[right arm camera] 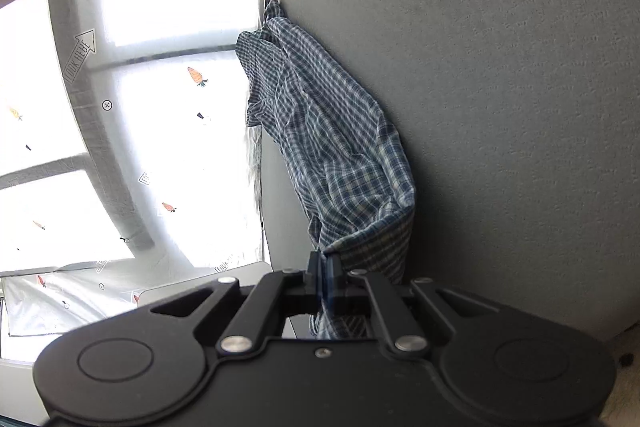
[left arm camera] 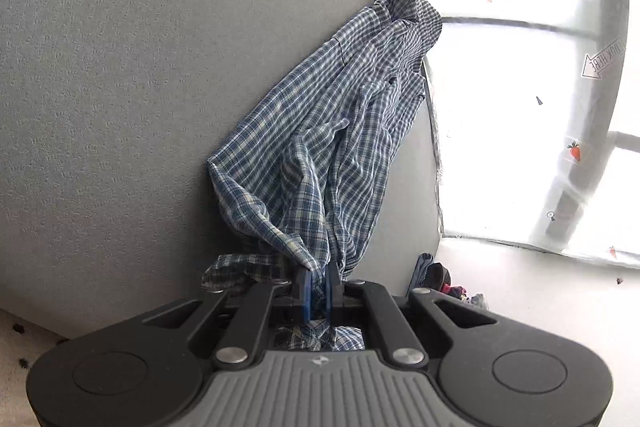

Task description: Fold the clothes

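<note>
Blue-checked cotton is pinched in the closed jaws of both the left gripper and right gripper. The shirt trails away across the grey tabletop, collar farthest (light, limp, likely to sag; grip hems or seams).

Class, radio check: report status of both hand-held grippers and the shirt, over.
Left hand-held gripper shut on plaid shirt. Right hand-held gripper shut on it too. Shirt bunched on grey surface. Nothing in the way.
</note>
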`<state>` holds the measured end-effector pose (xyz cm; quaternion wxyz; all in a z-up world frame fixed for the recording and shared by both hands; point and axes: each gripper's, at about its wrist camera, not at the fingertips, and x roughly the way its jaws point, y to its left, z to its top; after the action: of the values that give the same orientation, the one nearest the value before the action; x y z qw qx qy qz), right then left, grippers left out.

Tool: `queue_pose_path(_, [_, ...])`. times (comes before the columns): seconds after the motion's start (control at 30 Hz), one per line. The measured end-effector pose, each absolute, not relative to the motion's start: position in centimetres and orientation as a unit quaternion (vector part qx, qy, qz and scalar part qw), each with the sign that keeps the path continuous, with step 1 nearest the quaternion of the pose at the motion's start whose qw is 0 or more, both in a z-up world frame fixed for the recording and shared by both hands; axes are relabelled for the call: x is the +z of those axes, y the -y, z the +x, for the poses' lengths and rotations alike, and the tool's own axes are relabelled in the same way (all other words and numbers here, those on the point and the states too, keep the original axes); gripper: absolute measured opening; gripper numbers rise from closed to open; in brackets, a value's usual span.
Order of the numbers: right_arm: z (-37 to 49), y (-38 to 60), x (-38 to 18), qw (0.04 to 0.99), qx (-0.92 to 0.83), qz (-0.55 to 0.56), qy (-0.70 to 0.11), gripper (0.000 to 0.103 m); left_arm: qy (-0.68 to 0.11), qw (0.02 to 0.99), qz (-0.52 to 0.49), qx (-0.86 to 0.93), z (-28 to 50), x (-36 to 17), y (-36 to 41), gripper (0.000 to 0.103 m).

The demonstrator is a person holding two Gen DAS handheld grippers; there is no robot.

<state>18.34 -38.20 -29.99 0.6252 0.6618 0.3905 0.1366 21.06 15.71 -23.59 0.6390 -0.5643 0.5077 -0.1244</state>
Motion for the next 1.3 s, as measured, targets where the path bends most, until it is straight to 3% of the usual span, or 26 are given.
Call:
queue_pose_path(0.33, [22.3, 39.2, -29.4, 0.606, 0.122, 0.714, -0.329, 0.003, -0.445, 0.616, -0.637, -0.126, 25.9, -23.3, -16.0, 0.006])
queue_pose_path(0.93, [37.1, 39.6, -32.8, 0.572, 0.049, 0.731, -0.368, 0.006, -0.487, 0.590, -0.640, -0.074, 40.3, -28.2, -15.4, 0.009])
queue_pose_path(1.13, [39.8, 40.4, -33.7, 0.563, 0.018, 0.736, -0.376, 0.009, -0.491, 0.574, -0.653, -0.059, 43.4, -30.0, -15.4, 0.020])
queue_pose_path(1.2, [40.3, 40.7, -34.2, 0.551, 0.012, 0.749, -0.368, 0.009, -0.480, 0.557, -0.676, -0.051, 43.7, -30.6, -15.5, 0.029])
queue_pose_path(1.3, [41.3, 41.0, -34.3, 0.552, 0.010, 0.755, -0.354, 0.009, -0.449, 0.553, -0.701, -0.040, 43.7, -30.9, -16.0, 0.032])
